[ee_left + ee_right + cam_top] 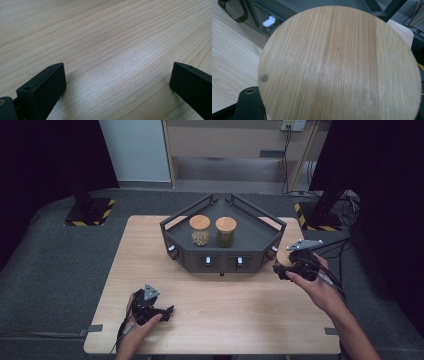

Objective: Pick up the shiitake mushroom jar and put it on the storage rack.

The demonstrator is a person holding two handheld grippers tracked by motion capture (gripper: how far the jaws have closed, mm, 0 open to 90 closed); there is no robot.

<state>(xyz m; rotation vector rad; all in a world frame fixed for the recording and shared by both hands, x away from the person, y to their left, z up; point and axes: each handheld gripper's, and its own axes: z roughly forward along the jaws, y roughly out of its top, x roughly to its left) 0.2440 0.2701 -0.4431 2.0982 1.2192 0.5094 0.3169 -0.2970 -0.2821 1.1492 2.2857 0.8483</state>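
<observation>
A dark angular tray (175,222) stands at the middle back of the wooden table (150,270). Two glass jars stand in it, each with a bamboo lid: one with pale contents (200,230) and one with darker contents (225,231). My right gripper (281,267) hovers just off the tray's right front corner, shut on a round bamboo lid (339,65). One black finger (249,105) shows under the lid's edge. Whatever is below the lid is hidden. My left gripper (167,311) rests low near the table's front left, its jaws wide apart over bare wood (117,82).
White tabs (207,260) sit along the tray's front wall, one of them near the lid (269,21). Two black posts on striped bases (90,212) stand on the floor behind the table. Cables (345,205) trail at the right.
</observation>
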